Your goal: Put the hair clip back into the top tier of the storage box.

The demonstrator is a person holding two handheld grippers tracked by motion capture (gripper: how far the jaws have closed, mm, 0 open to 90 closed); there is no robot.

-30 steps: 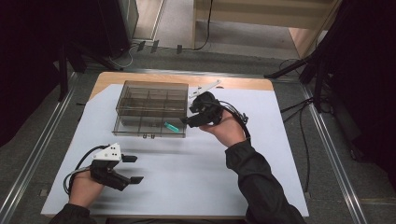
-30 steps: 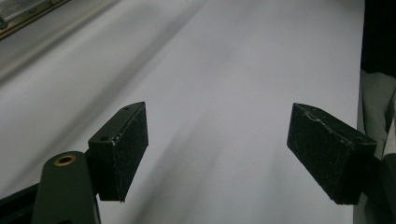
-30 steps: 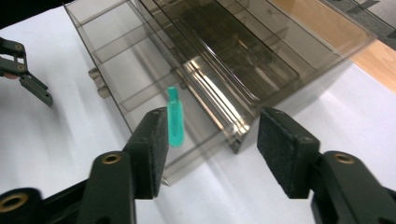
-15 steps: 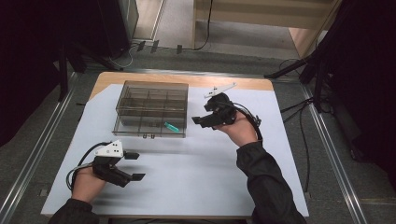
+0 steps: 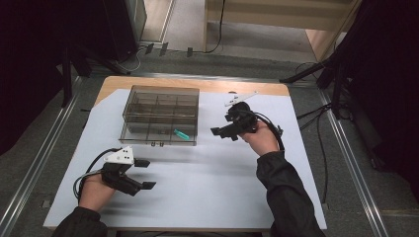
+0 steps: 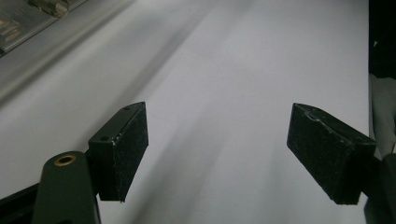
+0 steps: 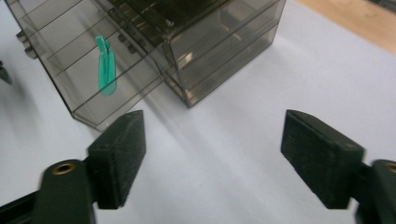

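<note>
Green piece (image 7: 106, 65) in box (image 5: 160, 116) corner, right claw (image 5: 223, 133) open beside

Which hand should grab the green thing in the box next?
Probably the right. The right gripper sits beside the clear box, its jaws open and empty, near the green thing. The left gripper rests farther away over the white sheet.

No readable text or labels anywhere

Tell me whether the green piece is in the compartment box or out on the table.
In. The green piece lies inside a near corner compartment of the clear compartment box, behind its wall; the right gripper is open and holds nothing.
</note>
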